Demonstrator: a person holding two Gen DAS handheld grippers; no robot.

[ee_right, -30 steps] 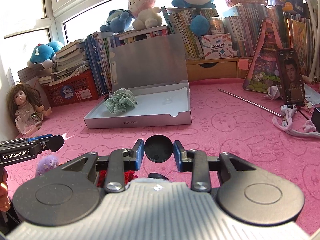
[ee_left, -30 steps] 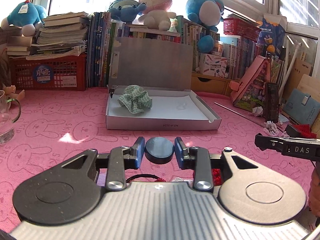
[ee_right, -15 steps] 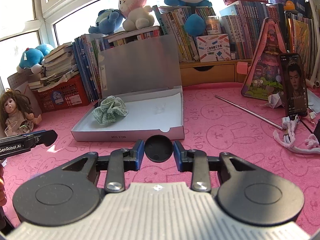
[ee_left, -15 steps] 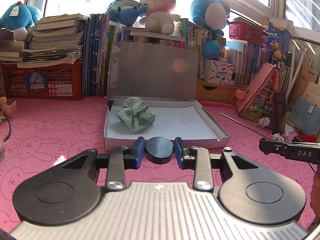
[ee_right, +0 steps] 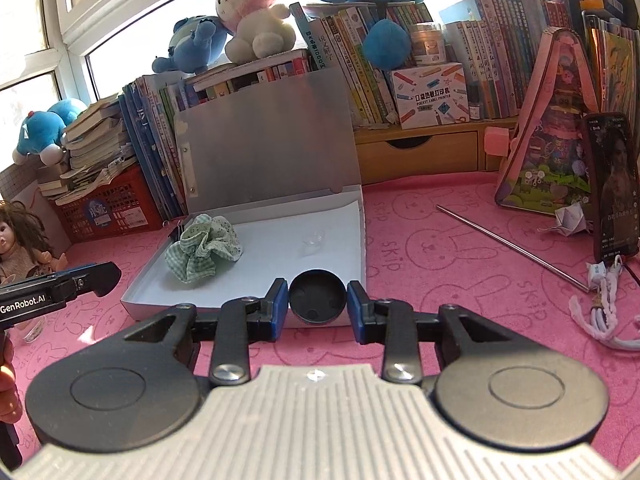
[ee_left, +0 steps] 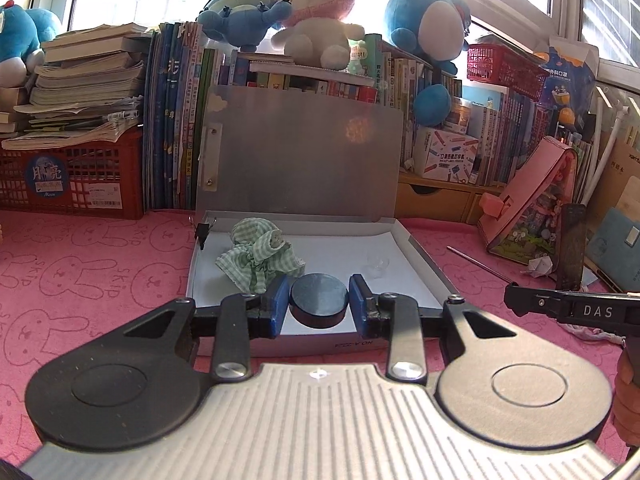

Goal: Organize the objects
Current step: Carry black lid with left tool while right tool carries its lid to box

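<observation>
A shallow silver box [ee_left: 430, 276] [ee_right: 156, 276] lies on the pink cloth with its lid standing upright behind it. Inside, at its left, rests a crumpled green checked cloth [ee_left: 260, 258] [ee_right: 204, 252], and a small clear plastic piece [ee_left: 378, 266] [ee_right: 314, 240] lies on the white lining. My left gripper [ee_left: 319, 306] is shut on a black round disc [ee_left: 319, 300], held over the box's front edge. My right gripper [ee_right: 317, 300] is shut on a black round cap [ee_right: 317, 296], hollow side facing me, just before the box's near right corner.
Books, a red crate [ee_left: 72, 176] and plush toys line the back. A pink house-shaped case [ee_right: 560, 152], a phone [ee_right: 616, 188], a thin metal rod [ee_right: 508, 248] and a white cord [ee_right: 604, 312] lie right of the box. A doll [ee_right: 20, 240] sits at far left.
Both grippers have moved forward toward the silver box, each still holding its black round piece; the box now appears larger and closer in both views.
</observation>
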